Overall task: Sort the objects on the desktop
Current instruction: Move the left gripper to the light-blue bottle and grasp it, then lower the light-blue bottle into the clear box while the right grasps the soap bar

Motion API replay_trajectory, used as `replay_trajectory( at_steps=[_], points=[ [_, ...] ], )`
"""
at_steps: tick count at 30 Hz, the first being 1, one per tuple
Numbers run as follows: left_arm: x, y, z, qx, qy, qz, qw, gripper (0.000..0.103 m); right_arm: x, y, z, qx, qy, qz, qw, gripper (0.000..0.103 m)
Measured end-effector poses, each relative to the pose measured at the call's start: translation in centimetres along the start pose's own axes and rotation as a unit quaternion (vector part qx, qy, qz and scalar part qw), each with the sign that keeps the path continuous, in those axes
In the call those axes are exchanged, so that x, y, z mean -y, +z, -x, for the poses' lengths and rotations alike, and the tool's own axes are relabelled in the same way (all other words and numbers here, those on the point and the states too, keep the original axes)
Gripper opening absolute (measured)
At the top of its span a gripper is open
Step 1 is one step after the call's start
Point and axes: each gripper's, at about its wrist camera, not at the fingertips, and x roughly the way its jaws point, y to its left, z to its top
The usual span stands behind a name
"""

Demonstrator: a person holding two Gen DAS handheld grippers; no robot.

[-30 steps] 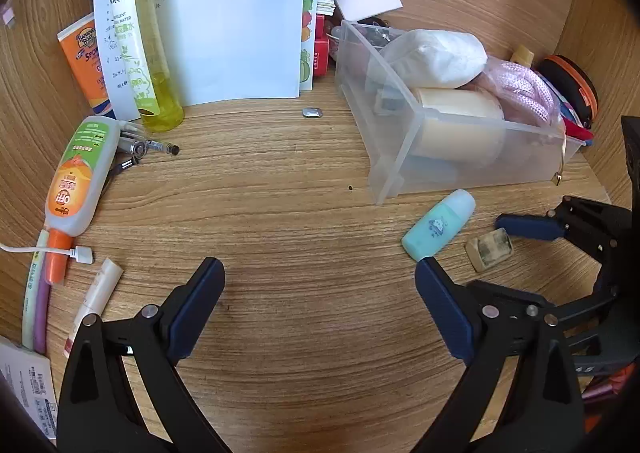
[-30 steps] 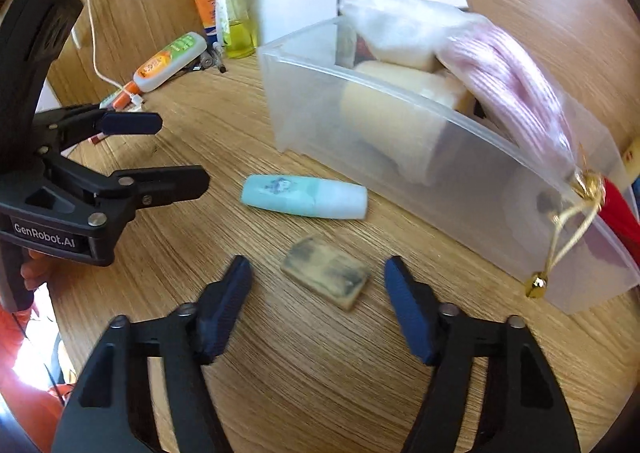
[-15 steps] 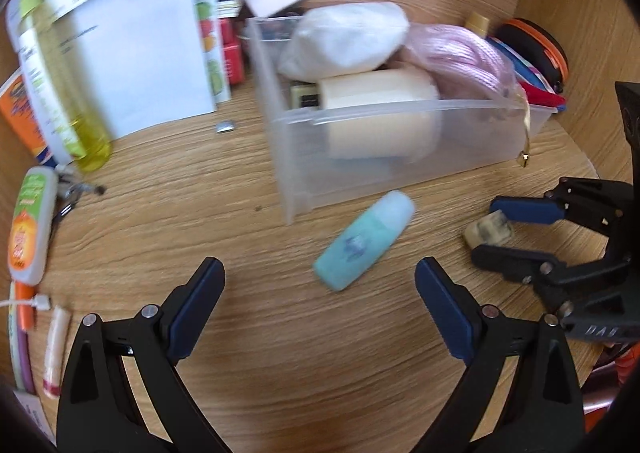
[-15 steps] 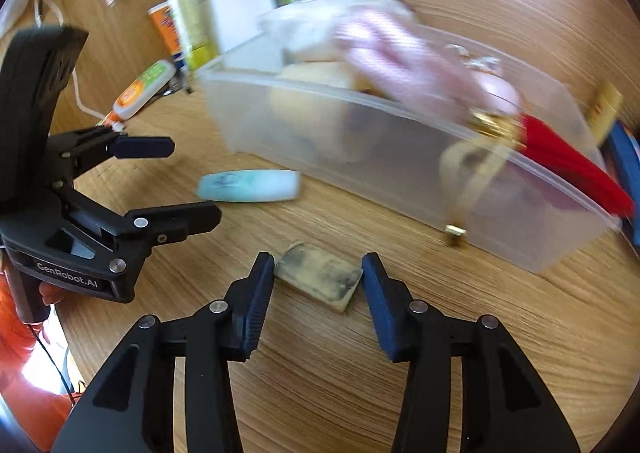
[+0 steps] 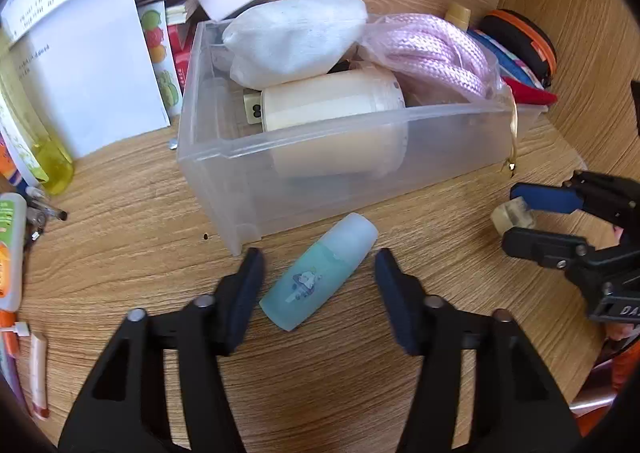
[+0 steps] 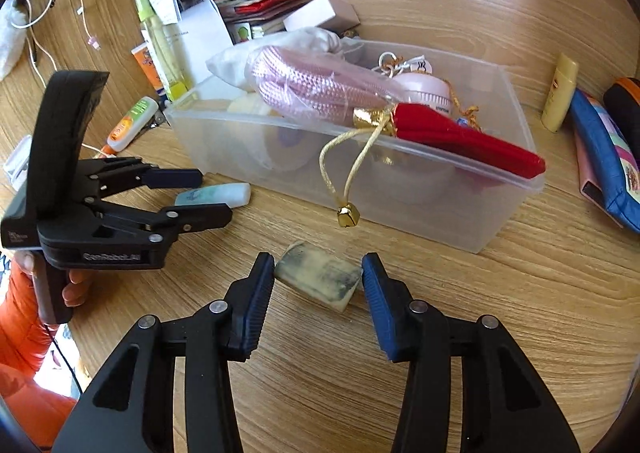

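Note:
A small teal bottle (image 5: 320, 277) lies on the wooden desk in front of a clear plastic bin (image 5: 360, 157). My left gripper (image 5: 318, 285) is open, its fingers on either side of the bottle and not touching it. A dirty cream eraser (image 6: 318, 276) lies in front of the bin. My right gripper (image 6: 318, 285) has closed in on the eraser, with both pads at its ends. The eraser (image 5: 512, 213) also shows between the right gripper's fingers in the left wrist view, and the bottle (image 6: 214, 195) in the right wrist view.
The bin holds a white pouch (image 5: 296, 37), a cream cylinder (image 5: 332, 121), pink rope (image 5: 432, 49) and a red tassel (image 6: 464, 139). Papers (image 5: 88, 65), a yellow bottle (image 5: 36, 141) and an orange-green tube (image 5: 8, 253) stand at left. Pouches (image 6: 604, 149) lie at right.
My left gripper moved forward and narrowed around the teal bottle. My right gripper closed its fingers onto the ends of the eraser.

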Motion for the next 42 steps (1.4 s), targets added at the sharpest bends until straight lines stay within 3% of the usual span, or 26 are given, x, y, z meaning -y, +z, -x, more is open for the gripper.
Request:
replay_trajectory(
  at_steps=[2,3,4,6,18,27,42],
  points=[
    [0.1,0.0,0.1,0.005,0.004,0.004,1.0,0.038,0.1,-0.1,0.2,0.002,0.003,0.0,1.0,0.042],
    [0.3,-0.1,0.2,0.008,0.004,0.004,1.0,0.025,0.2,-0.2,0.2,0.003,0.004,-0.001,1.0,0.042],
    [0.5,-0.2,0.2,0.01,0.015,0.0,0.9998,0.024,0.2,-0.2,0.2,0.004,0.004,-0.002,1.0,0.042],
    [0.9,-0.4,0.4,0.014,0.026,-0.003,0.9996,0.024,0.3,-0.2,0.3,0.006,0.006,-0.005,1.0,0.042],
    [1.4,-1.5,4.6,0.06,-0.005,0.02,0.998,0.024,0.5,0.1,1.0,0.021,0.014,-0.009,1.0,0.042],
    [2.0,0.5,7.7,0.116,-0.008,0.021,0.993,0.024,0.4,0.9,3.2,0.059,0.011,-0.006,0.998,0.042],
    [-1.6,4.9,10.2,0.187,0.005,0.058,0.9805,0.024,1.8,4.8,6.6,0.12,-0.034,0.0,0.992,0.042]
  ],
)
